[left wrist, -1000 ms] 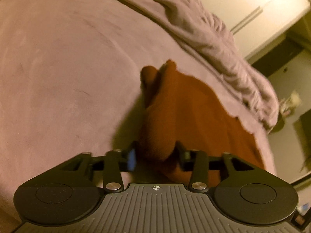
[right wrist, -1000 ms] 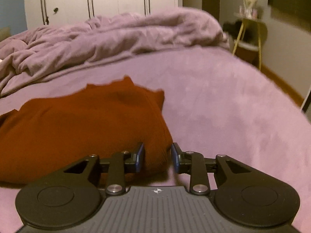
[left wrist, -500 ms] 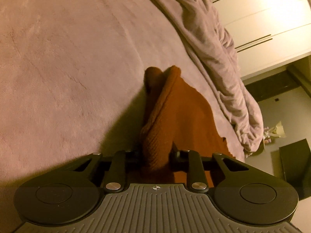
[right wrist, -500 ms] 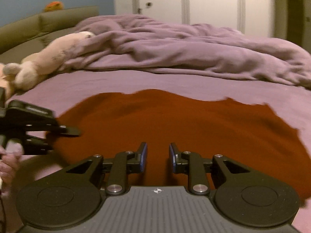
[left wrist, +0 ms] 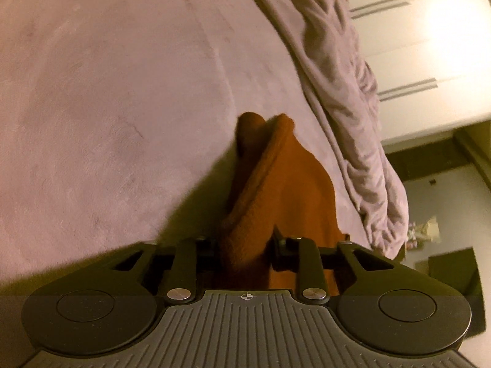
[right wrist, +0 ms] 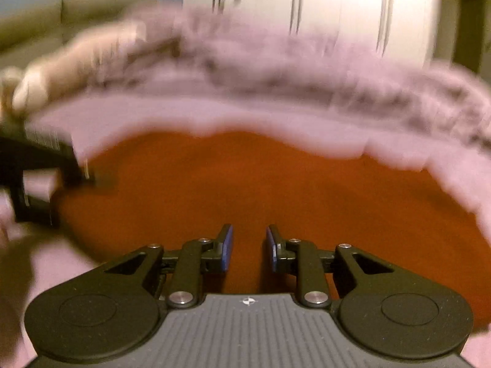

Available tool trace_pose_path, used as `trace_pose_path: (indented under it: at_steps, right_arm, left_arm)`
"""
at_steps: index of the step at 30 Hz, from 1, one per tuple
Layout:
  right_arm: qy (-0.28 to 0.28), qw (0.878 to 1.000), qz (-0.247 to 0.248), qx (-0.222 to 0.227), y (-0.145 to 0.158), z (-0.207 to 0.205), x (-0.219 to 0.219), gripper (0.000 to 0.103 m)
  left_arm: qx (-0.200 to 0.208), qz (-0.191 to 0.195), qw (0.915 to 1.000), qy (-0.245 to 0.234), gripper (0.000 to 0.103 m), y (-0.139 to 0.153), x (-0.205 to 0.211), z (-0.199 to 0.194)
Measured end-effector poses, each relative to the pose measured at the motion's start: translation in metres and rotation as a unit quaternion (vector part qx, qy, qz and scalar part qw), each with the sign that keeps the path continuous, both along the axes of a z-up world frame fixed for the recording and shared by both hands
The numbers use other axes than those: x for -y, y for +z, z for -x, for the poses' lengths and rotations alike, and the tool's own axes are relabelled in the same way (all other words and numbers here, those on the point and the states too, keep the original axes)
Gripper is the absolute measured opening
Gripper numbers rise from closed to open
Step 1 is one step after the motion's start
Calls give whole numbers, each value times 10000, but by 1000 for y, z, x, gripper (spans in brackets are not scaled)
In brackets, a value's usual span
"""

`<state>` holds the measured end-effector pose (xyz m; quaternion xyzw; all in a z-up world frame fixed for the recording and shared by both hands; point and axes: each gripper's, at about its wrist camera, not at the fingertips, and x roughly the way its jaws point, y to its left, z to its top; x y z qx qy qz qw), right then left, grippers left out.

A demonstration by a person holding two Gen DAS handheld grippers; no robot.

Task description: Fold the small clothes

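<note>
The left gripper [left wrist: 247, 240] has its jaws pinching a bunched edge of the rust-orange knit garment [left wrist: 276, 190], whose folded ridge runs straight ahead from the jaws across the mauve bed [left wrist: 116, 98]. The right gripper [right wrist: 248, 247] has its jaws spread with a gap, the garment lying flat beneath and ahead of them, wider side to side. The right wrist view is motion-blurred; beyond, the rumpled blanket [right wrist: 276, 70] is smeared.

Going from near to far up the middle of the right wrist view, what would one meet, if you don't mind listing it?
Right gripper → rust-orange garment → purple bed cover → rumpled purple blanket → white wardrobe doors.
</note>
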<state>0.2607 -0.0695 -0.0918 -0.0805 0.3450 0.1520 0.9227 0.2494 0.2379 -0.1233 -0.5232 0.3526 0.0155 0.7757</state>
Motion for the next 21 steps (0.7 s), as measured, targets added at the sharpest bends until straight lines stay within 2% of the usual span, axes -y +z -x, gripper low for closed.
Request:
trace_pose_path:
  at_steps: [2, 4, 8, 12, 15, 17, 19, 21]
  right_arm:
    - [156, 9998, 72, 109, 4, 4, 2, 23]
    - [140, 9998, -170, 19, 17, 7, 10, 23]
    - [-145, 9979, -521, 343, 37, 30, 46, 27]
    - [-739, 9922, -843, 541, 49, 51, 97, 29]
    - [-1331, 9831, -1098, 619, 53, 61, 137, 30]
    - [-1620, 9767, -1292, 555, 52, 62, 159, 30]
    - [-1806, 9728, -1368, 492, 48, 64, 175, 30]
    - [-1915, 9717, -1304, 469, 45, 63, 182, 31]
  left_arm:
    - [76, -214, 9997, -52, 19, 8, 2, -1]
    - [196, -506, 9984, -168, 18, 22, 6, -2]
    - [743, -1012, 9911, -440, 17, 70, 27, -7]
    - [1458, -1408, 9740, -1008, 17, 119, 83, -20]
    - [1809, -1829, 9515, -1686, 17, 135, 144, -32]
    - [1724, -2153, 9377, -2112, 18, 130, 189, -40]
    - [1394, -2340, 9273, -2568, 20, 108, 229, -51]
    - [864, -2407, 9236, -2855, 28, 78, 254, -63]
